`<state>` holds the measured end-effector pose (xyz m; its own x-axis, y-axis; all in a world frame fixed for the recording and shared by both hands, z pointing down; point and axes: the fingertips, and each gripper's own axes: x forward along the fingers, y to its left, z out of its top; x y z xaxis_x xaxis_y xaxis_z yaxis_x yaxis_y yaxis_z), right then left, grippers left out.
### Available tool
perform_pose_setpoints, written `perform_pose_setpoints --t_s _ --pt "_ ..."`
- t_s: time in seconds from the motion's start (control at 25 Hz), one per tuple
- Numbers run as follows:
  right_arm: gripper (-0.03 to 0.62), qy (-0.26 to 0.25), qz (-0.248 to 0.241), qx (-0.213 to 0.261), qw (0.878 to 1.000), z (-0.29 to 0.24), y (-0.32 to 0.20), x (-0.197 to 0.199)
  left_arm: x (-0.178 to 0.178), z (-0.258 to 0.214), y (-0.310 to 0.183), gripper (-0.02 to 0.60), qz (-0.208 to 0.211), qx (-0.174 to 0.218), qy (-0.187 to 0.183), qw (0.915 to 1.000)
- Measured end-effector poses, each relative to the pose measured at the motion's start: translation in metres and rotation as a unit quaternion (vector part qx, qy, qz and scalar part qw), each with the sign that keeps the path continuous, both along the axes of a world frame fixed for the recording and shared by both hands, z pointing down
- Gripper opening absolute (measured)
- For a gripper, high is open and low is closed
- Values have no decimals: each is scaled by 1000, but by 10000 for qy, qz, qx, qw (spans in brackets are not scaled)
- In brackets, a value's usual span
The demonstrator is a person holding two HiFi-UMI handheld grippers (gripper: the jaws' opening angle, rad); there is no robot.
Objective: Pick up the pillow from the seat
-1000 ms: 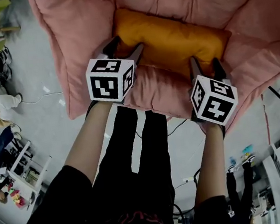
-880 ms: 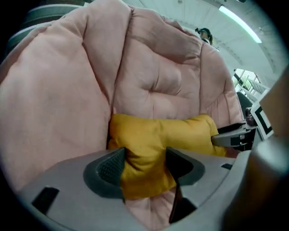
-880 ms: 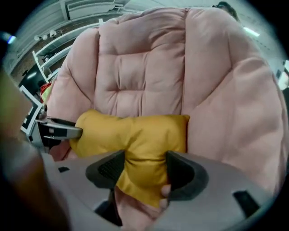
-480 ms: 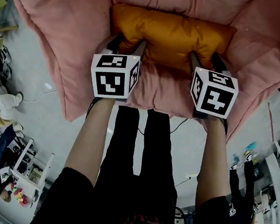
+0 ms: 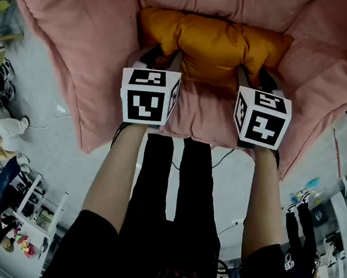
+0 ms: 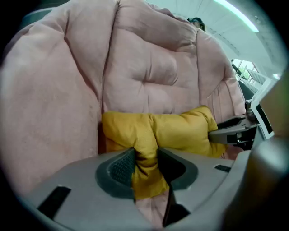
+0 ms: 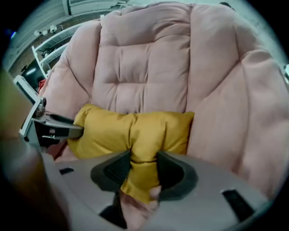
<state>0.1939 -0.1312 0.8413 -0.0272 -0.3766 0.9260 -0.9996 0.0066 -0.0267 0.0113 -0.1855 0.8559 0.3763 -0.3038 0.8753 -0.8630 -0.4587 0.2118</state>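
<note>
The pink seat (image 5: 109, 61) walls the pillow (image 5: 212, 37) in on three sides: the backrest (image 6: 149, 67) is close behind, and padded sides rise against both ends. Only the front edge and the space above lie open. Any gap under the pillow seems unlikely, though the views hide it. The person's legs (image 5: 178, 178) stand before the front edge.

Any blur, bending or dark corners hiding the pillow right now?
Head view: dim, bent at the edges, pillow sharp. Left gripper view: heavy fisheye, black corners; the left gripper, its jaws just now closing, pinches the pillow in plain sight. Right gripper view: same bending and dark rim; the right gripper, jaws also just closing, grips it too.
</note>
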Motion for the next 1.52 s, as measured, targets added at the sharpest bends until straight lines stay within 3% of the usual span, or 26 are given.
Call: perform_pose_setpoints --t_s 0.12,0.36,0.8,1.2,1.52 --pt "176 18 -54 184 9998 -8 1 -3 0 -7 1 116 0 20 79 10000" --pt "146 51 -56 418 9991 -29 2 -4 -4 -34 1 84 -138 363 239 9990" --pt "138 106 97 903 9958 -75 6 -10 -12 -89 1 72 -64 1005 376 9942" --pt "138 142 205 1234 9920 -119 13 -14 -18 -135 4 72 -101 1356 497 9895" --pt "135 219 216 1609 9865 -170 15 -23 -28 -189 7 69 -125 1767 620 9822"
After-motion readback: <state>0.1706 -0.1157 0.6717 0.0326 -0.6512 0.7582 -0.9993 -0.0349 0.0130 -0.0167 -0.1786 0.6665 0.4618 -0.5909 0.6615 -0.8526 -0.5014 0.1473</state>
